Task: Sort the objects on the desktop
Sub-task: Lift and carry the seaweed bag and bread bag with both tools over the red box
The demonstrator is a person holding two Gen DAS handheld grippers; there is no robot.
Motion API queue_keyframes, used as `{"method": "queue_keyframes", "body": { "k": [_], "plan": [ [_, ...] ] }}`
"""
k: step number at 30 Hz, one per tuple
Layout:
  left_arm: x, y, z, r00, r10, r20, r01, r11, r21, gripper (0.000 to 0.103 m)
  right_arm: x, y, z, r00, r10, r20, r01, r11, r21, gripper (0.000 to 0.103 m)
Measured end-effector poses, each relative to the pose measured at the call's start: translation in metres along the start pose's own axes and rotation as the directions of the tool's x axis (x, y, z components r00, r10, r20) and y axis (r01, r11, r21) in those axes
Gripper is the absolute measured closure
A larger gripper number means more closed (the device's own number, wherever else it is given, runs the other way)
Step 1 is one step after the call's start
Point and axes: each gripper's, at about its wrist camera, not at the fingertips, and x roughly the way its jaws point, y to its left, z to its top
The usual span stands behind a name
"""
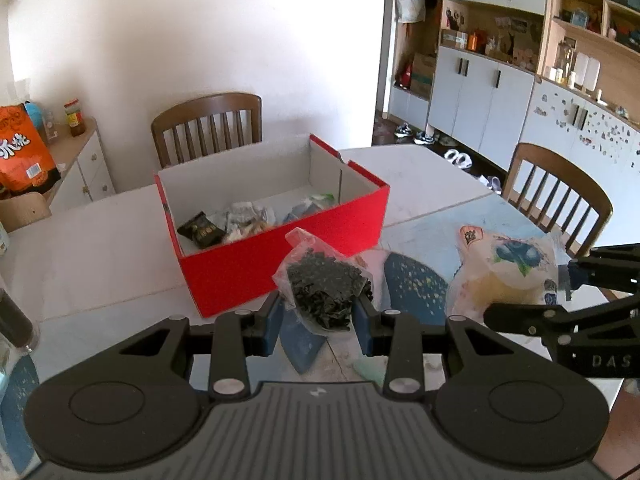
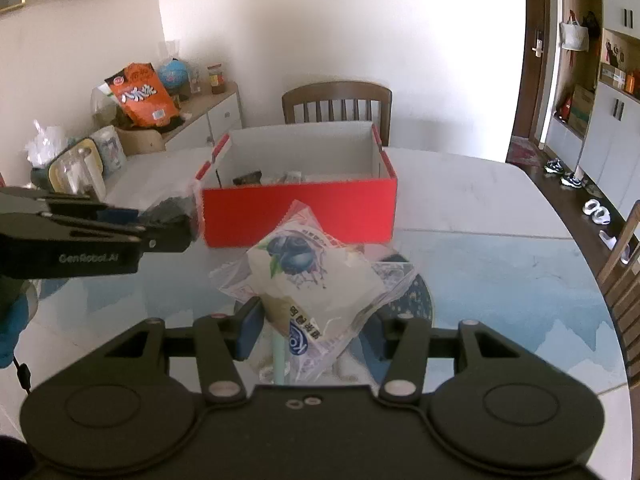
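My left gripper (image 1: 319, 316) is shut on a clear bag of dark dried bits (image 1: 326, 286), held above the table just in front of the red box (image 1: 280, 258). My right gripper (image 2: 316, 326) is shut on a clear-wrapped blueberry bread packet (image 2: 308, 280), also lifted off the table. The red box (image 2: 300, 210) stands open, with a dark sachet (image 1: 200, 230) and several other packets inside. In the right wrist view the left gripper (image 2: 172, 226) shows at the left with its dark bag. In the left wrist view the right gripper (image 1: 568, 280) holds the bread packet (image 1: 508, 268) at the right.
The white table (image 1: 92, 248) carries a blue patterned mat (image 2: 500, 280). A pale green strip (image 2: 279, 356) lies under the right gripper. Wooden chairs (image 1: 208, 126) stand behind and to the right. A sideboard with an orange snack bag (image 2: 140, 94) and containers lies at the left.
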Motion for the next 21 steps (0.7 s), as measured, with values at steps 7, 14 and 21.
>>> {"method": "queue_keyframes", "body": {
  "k": [7, 14, 21],
  "plan": [
    [0.001, 0.012, 0.014, 1.000, 0.006, 0.003, -0.005, 1.000, -0.014, 0.067, 0.006, -0.003, 0.024, 1.000, 0.006, 0.026, -0.005, 1.000, -0.007, 0.051],
    [0.007, 0.021, 0.035, 1.000, 0.008, 0.011, -0.008, 1.000, -0.023, 0.067, 0.011, -0.004, 0.052, 0.998, 0.010, 0.063, -0.008, 1.000, -0.019, 0.051],
    [0.014, 0.028, 0.057, 0.999, 0.019, 0.033, -0.018, 1.000, -0.016, 0.067, 0.019, -0.003, 0.076, 0.996, 0.015, 0.084, -0.012, 0.999, -0.030, 0.051]
  ]
}}
